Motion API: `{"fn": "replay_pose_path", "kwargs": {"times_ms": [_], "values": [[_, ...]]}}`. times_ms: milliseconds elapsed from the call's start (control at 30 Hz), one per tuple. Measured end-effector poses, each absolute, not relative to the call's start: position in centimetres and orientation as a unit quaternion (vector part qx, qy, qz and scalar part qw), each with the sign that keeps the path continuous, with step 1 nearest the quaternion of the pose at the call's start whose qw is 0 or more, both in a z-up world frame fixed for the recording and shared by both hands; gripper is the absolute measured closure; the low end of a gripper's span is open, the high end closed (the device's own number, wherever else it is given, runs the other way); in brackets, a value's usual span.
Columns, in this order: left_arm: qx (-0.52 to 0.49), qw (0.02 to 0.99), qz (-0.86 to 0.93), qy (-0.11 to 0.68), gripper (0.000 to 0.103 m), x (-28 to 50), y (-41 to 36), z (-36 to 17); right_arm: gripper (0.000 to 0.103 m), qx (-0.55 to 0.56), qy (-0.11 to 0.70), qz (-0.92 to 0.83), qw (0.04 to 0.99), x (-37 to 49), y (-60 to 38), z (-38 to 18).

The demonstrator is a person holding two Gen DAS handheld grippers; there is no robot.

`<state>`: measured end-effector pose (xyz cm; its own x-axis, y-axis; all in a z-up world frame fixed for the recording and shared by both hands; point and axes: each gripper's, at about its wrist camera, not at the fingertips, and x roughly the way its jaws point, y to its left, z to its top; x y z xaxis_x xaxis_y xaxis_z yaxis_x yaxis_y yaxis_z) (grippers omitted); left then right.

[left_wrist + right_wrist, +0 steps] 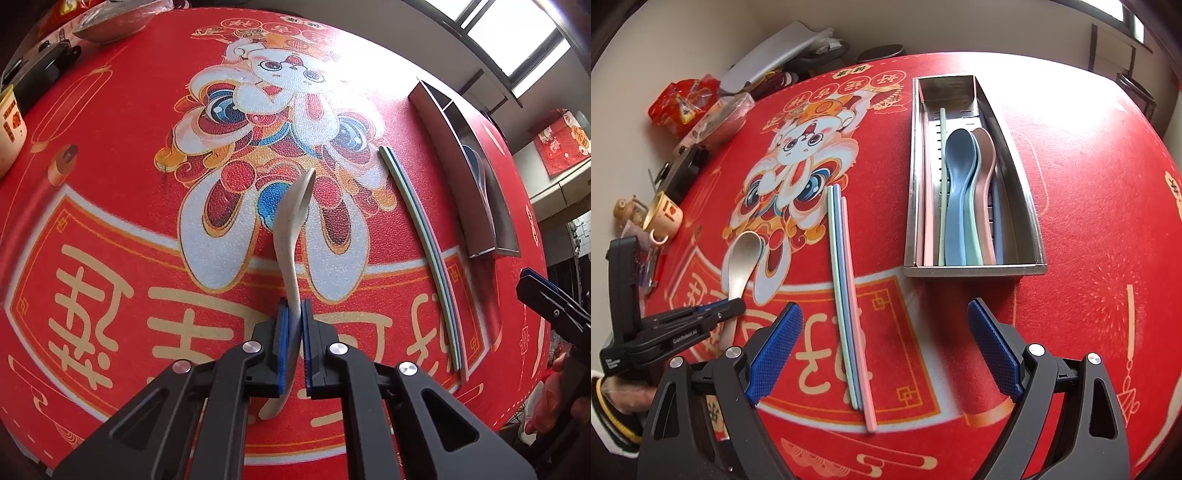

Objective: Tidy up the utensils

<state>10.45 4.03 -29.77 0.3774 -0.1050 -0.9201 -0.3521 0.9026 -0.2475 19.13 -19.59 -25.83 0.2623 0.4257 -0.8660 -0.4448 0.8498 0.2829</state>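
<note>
The left gripper (294,306), a black two-finger tool with blue ribbed pads, is clamped on the handle of a cream-white plastic soup spoon (295,221). Its pads press the handle from both sides, and the spoon's bowl points away from the gripper over the cartoon rabbit printed on the red table cover (122,177). In the right wrist view the same spoon (743,258) lies toward the near left part of the table with its bowl facing up, and the left gripper (733,304) reaches in from the left edge to pinch the handle. Whether the bowl rests on the cover or is lifted off it cannot be told.

The right gripper (884,350) hangs over the near edge of the table with its jaws wide apart and nothing between them.

Just ahead of it, near the middle of the table, three long plastic chopsticks (846,295) in pale green, pale blue and pink lie side by side, running from the rabbit's feet toward the near edge.

Toward the right side stands a rectangular stainless-steel utensil tray (975,271) with a perforated floor. Inside it lie a blue plastic spoon (956,192), a mint-green one and a pink one nested together, with pink and green chopsticks along its left wall.

A cream mug (663,218) with red print stands at the far left edge, among snack packets and other clutter.
</note>
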Motion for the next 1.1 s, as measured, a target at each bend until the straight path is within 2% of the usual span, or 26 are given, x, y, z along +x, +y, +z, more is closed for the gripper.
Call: {"fn": "replay_pose_path", "kwargs": {"times_ms": [633, 667, 700, 733, 933, 967, 1000, 1067, 1100], "values": [[-0.215, 0.807, 0.072, 0.545, 0.097, 9.7, 4.6, -29.6, 0.016, -0.002, 0.544, 0.313, 0.778, 18.4, -18.5, -25.8], [-0.216, 0.808, 0.071, 0.543, 0.097, 9.5, 4.7, -29.6, 0.018, -0.003, 0.544, 0.318, 0.776, 18.3, -18.3, -25.8], [-0.218, 0.809, 0.070, 0.542, 0.097, 9.4, 4.8, -29.5, 0.031, -0.006, 0.547, 0.322, 0.772, 18.2, -18.0, -25.9], [-0.220, 0.809, 0.069, 0.541, 0.097, 9.3, 4.9, -29.5, 0.036, -0.010, 0.553, 0.325, 0.767, 18.2, -17.7, -26.2], [-0.214, 0.808, 0.074, 0.544, 0.095, 8.8, 5.5, -29.7, 0.042, -0.021, 0.566, 0.332, 0.754, 17.8, -16.4, -26.9], [-0.208, 0.808, 0.078, 0.545, 0.092, 8.7, 5.6, -29.5, 0.042, -0.023, 0.565, 0.334, 0.754, 17.7, -16.2, -26.8], [-0.200, 0.810, 0.082, 0.546, 0.082, 8.6, 5.7, -29.3, 0.042, -0.024, 0.565, 0.335, 0.754, 17.6, -16.0, -26.8], [-0.185, 0.814, 0.093, 0.543, 0.069, 8.6, 5.8, -28.9, 0.042, -0.025, 0.565, 0.337, 0.753, 17.5, -15.7, -26.8], [-0.179, 0.817, 0.097, 0.540, 0.068, 8.5, 5.9, -28.6, 0.042, -0.025, 0.566, 0.337, 0.752, 17.6, -15.6, -26.9]]}}
